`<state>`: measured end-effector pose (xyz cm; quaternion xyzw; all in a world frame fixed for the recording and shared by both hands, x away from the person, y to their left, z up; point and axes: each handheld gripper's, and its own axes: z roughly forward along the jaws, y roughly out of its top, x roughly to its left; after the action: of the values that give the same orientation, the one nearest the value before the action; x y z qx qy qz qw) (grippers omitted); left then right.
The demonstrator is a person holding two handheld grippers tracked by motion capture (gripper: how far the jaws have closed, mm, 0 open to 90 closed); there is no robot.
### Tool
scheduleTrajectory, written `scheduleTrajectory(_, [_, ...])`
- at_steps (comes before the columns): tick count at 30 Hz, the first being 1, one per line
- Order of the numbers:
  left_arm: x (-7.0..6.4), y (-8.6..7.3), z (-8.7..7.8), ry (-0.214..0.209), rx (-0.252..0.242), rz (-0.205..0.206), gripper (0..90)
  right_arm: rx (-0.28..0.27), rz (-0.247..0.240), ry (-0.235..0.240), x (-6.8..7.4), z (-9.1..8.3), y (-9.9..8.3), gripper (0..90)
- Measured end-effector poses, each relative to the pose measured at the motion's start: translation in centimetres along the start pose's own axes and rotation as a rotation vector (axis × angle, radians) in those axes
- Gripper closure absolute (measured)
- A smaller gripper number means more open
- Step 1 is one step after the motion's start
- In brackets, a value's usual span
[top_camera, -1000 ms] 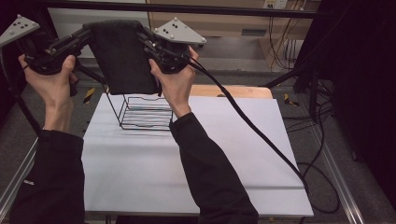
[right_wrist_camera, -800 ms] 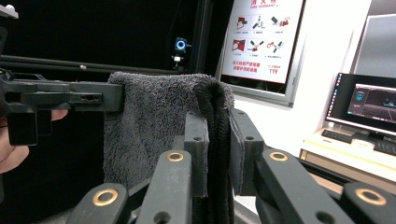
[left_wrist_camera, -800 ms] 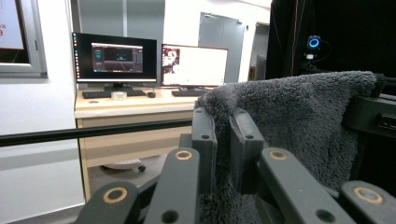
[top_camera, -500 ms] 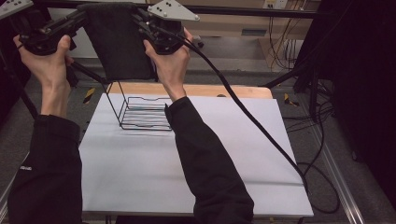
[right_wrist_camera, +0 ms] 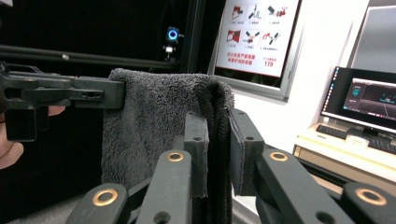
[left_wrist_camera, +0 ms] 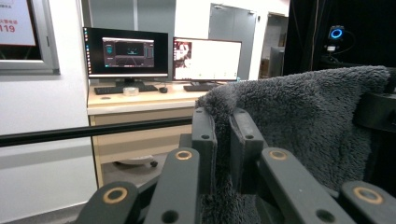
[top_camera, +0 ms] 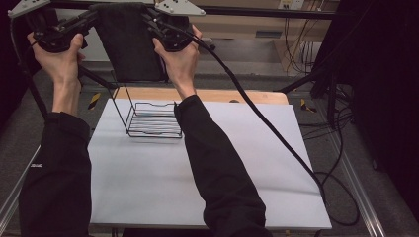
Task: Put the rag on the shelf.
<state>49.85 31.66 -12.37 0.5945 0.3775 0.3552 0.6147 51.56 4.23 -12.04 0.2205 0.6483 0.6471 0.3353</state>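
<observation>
Dark grey terry, the towel (top_camera: 129, 47) now hangs higher than a second ago, its top edge stretched flat between the two grippers at the 12 o'clock edge of the high view. The left gripper (left_wrist_camera: 222, 140) pinches one top corner between closed jaws, and the right gripper (right_wrist_camera: 218, 140) clamps the other corner the same way. Both hands have risen, so the cloth's lower hem clears the wire rack (top_camera: 150, 118), which stands on the white worktop (top_camera: 247, 163) just below. Judging by this, the towel is spread and lifted, probably ready to be lowered and draped over the rack's top wire.
</observation>
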Motion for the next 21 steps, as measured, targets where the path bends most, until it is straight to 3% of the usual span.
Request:
scheduleTrajectory(10, [0.9, -2.4, 0.3, -0.02, 0.049, -0.02, 81.3, 0.055, 0.017, 0.011, 0.1, 0.7, -2.3, 79.4])
scheduleTrajectory(21, [-0.2, -4.2, -1.1, -0.056, 0.093, 0.007, 81.3, 0.082, 0.034, 0.03, 0.6, -0.9, -5.1, 79.4])
